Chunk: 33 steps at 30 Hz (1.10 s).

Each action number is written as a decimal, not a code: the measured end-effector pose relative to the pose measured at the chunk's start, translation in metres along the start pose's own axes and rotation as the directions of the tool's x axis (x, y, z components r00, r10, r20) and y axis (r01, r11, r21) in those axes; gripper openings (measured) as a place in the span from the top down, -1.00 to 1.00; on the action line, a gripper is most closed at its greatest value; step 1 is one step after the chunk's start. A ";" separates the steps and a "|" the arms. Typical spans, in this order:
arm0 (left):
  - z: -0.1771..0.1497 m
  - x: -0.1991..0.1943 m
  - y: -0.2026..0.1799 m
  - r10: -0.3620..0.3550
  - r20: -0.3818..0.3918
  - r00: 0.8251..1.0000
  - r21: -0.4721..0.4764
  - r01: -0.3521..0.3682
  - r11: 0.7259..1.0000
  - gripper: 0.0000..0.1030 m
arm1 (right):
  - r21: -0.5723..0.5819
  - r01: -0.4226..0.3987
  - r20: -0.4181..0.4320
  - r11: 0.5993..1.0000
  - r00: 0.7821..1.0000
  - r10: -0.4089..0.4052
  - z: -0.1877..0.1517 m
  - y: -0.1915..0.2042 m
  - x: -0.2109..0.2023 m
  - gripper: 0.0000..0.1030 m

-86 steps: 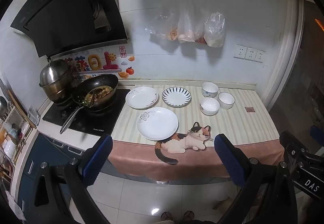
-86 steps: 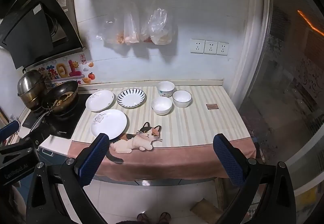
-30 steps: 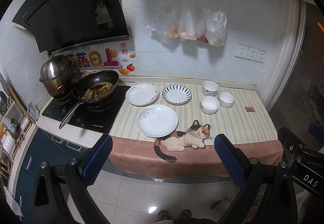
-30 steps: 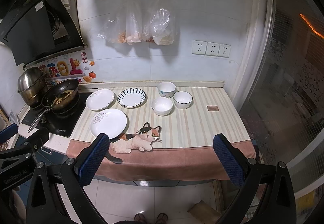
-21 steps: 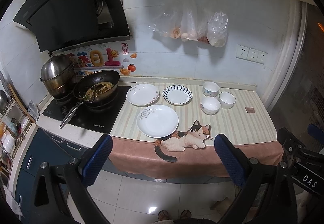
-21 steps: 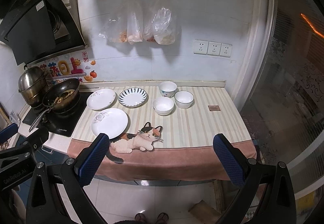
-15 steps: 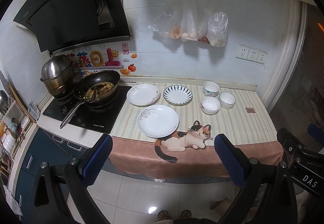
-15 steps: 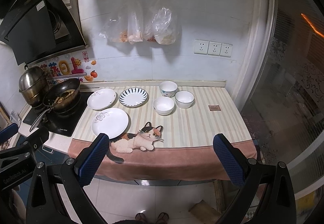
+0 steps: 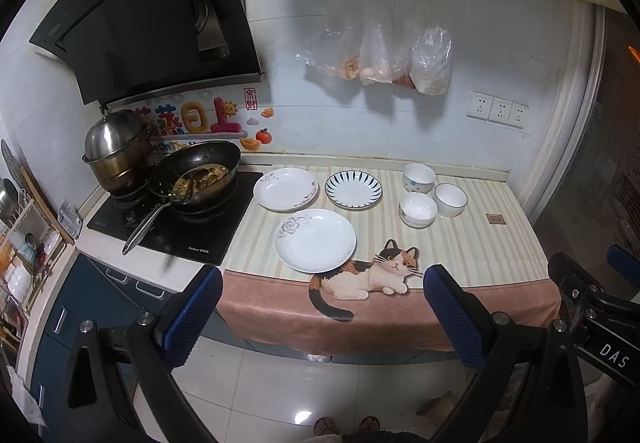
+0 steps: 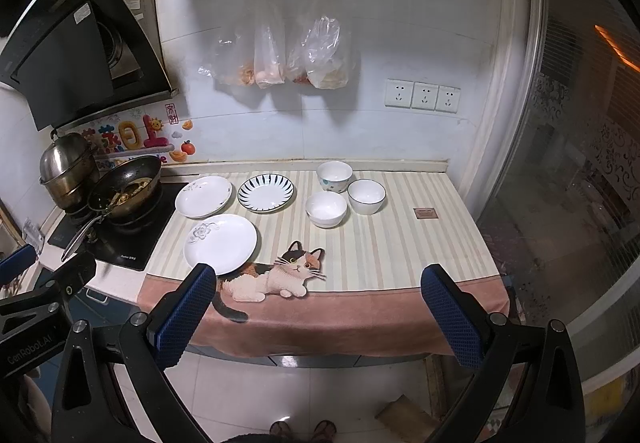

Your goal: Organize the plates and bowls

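left wrist: back from counter, facing wall | right wrist: same, further right | shared: whole countertop

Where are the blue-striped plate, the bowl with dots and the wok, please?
blue-striped plate [image 10: 265, 192]: right wrist view, centre of its white well.
bowl with dots [image 10: 334, 183]: right wrist view, its outer front wall.
wok [image 9: 208, 163]: left wrist view, its dark inner wall.

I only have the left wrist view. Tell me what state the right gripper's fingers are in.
Observer: The right gripper has its fingers spread wide, with nothing between them.
Operator: Report what stands past the counter's right end.
Observer: A glass door. The right wrist view shows a floral pattern on its panes.
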<state>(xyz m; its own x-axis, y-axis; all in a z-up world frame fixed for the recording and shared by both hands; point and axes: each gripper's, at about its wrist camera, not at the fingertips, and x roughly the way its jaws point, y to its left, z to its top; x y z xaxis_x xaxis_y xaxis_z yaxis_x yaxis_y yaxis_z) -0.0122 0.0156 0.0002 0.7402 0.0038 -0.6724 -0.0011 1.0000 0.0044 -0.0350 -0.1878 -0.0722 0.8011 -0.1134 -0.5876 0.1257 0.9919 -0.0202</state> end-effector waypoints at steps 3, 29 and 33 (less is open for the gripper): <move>-0.001 -0.001 0.000 -0.002 -0.001 1.000 0.001 0.002 1.000 -1.00 | -0.001 0.000 -0.001 1.000 1.000 0.000 0.000 0.000 0.000 -1.00; 0.018 0.150 0.055 0.035 -0.130 0.991 -0.084 -0.046 0.995 -1.00 | 0.123 -0.219 -0.250 0.968 0.937 0.243 -0.004 0.022 0.173 -1.00; 0.020 0.226 0.071 0.081 -0.209 0.975 -0.077 -0.099 0.992 -1.00 | 0.130 -0.256 -0.346 0.958 0.894 0.286 -0.006 0.036 0.272 -1.00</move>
<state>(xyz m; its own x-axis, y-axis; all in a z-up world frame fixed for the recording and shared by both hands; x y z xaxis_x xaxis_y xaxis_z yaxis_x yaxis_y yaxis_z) 0.1688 0.0875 -0.1362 0.5807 0.0851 -0.8096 -0.1259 0.9919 0.0140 0.1842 -0.1827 -0.2376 0.5497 0.2018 -0.8106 -0.0085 0.9717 0.2362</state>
